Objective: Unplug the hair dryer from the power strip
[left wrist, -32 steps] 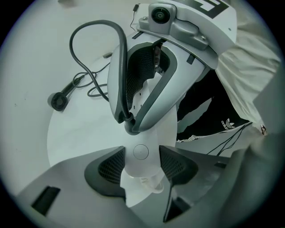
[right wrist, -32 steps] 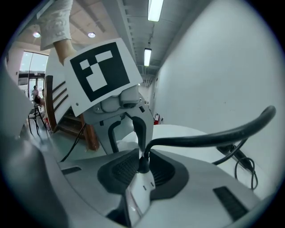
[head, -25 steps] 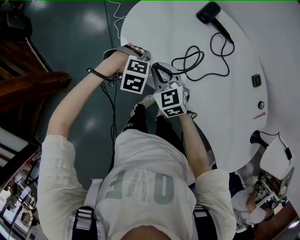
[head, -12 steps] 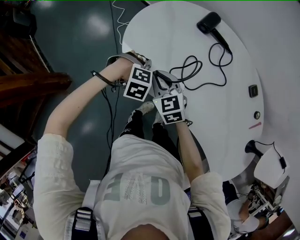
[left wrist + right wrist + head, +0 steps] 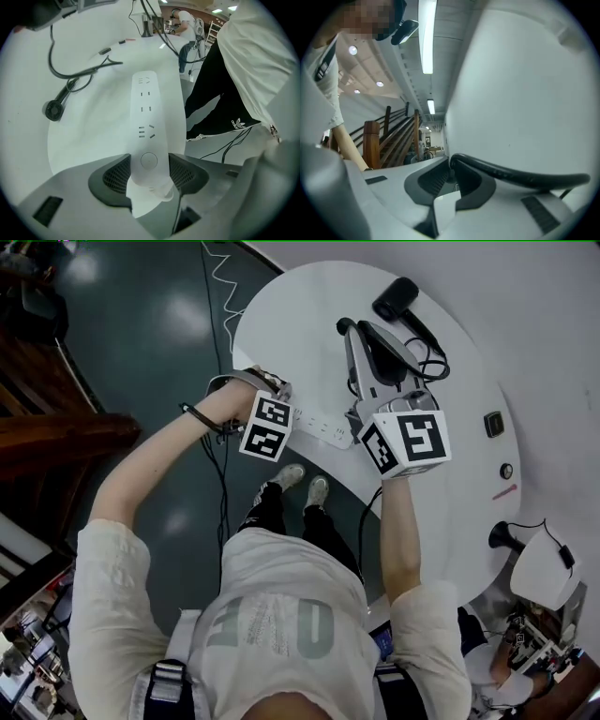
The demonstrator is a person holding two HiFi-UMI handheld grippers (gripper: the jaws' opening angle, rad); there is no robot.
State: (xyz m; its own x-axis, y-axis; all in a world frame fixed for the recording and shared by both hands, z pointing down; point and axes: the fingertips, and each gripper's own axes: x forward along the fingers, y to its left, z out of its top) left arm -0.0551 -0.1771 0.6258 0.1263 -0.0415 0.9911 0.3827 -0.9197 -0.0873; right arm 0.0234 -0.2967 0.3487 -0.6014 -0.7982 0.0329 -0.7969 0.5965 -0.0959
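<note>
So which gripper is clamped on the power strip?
The left gripper, its pads on the end of the white power strip. The right gripper, jaws just closed further, holds a black cable aloft.

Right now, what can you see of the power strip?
The power strip is long, white plastic with rounded ends. It has rows of socket slots, all empty, and a round button near one end. It lies flat on the table, by its edge. The left gripper has its jaws squeezing the button end.
</note>
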